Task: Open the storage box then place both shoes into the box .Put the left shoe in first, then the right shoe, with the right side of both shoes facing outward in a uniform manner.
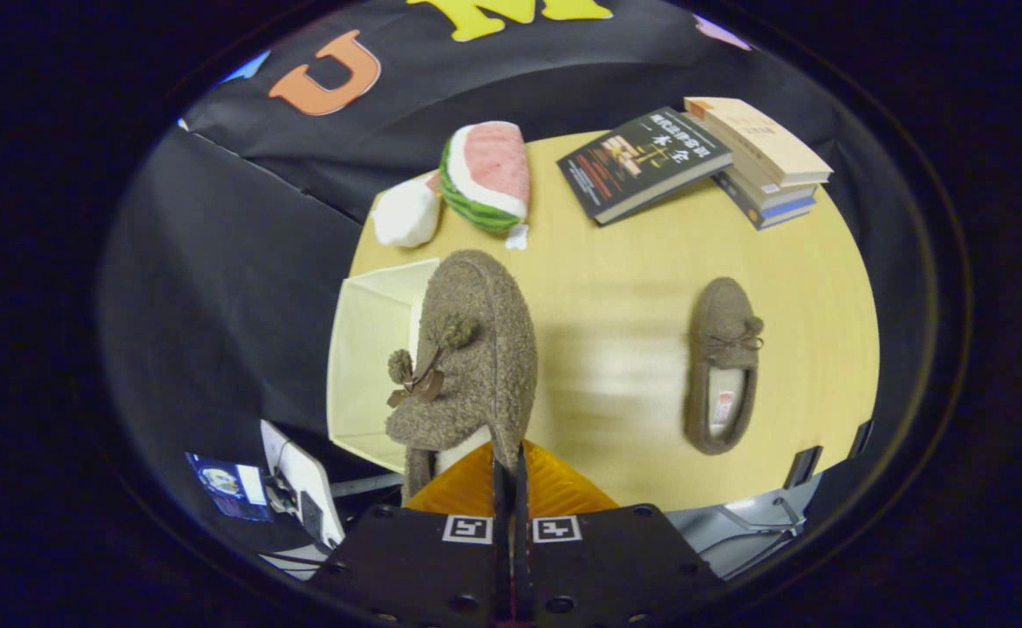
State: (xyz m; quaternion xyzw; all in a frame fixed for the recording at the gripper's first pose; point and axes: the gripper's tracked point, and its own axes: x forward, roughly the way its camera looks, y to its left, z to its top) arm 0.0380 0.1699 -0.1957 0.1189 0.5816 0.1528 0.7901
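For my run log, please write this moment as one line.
tool: shut on held slipper | held slipper: lifted beside open storage box | second slipper: on table | in box: cannot tell

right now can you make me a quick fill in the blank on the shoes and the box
1. The gripper is shut on a brown ____.
2. The held shoe hangs over the open cream ____.
3. The other shoe lies on the ____.
4. The dark book leans on a stack of ____.

Missing words: shoe; box; table; books
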